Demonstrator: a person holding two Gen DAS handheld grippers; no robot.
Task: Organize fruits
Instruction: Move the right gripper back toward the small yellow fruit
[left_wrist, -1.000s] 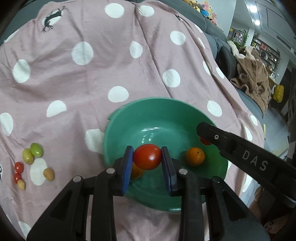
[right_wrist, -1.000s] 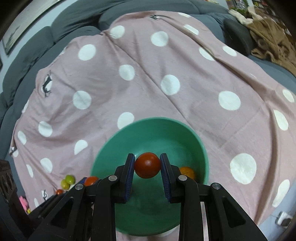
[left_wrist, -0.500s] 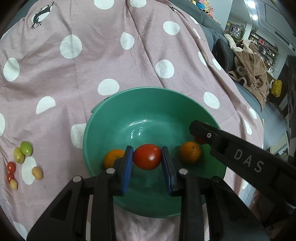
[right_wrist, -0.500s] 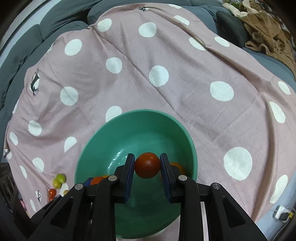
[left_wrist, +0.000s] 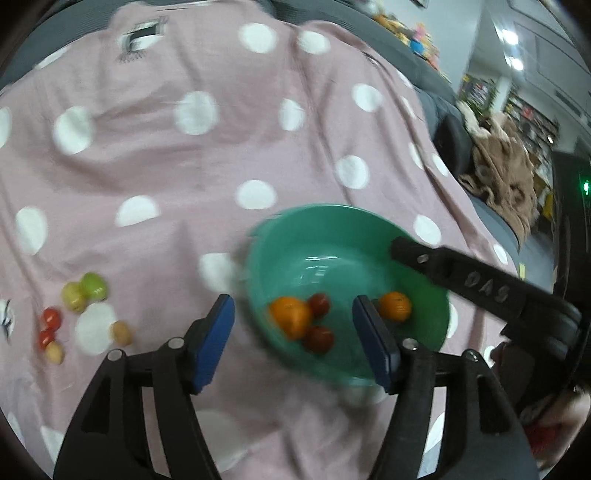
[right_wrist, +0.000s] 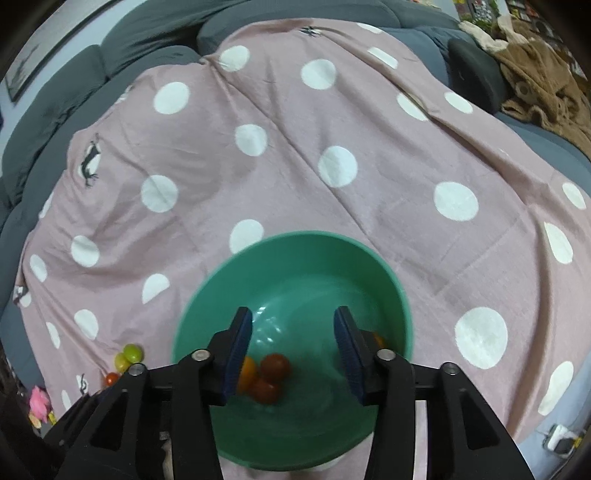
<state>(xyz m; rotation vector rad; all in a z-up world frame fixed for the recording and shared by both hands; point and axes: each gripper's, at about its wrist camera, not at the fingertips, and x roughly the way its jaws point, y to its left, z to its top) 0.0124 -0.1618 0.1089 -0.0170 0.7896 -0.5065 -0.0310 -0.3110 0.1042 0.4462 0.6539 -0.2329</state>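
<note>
Both hand-held grippers, left (left_wrist: 293, 338) and right (right_wrist: 293, 349), opening, empty; small loose tomatoes (left_wrist: 50, 321) left of green plastic bowl (left_wrist: 332, 229) are light, squashy, slick: pinch gently across middle

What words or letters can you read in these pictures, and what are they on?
"DAS": pale letters on the black arm of the right gripper, seen upside down and blurred in the left wrist view.
Black marks on the pink dotted blanket: small drawings, not letters.
Shelves in the far room: too small and blurred to read.
</note>
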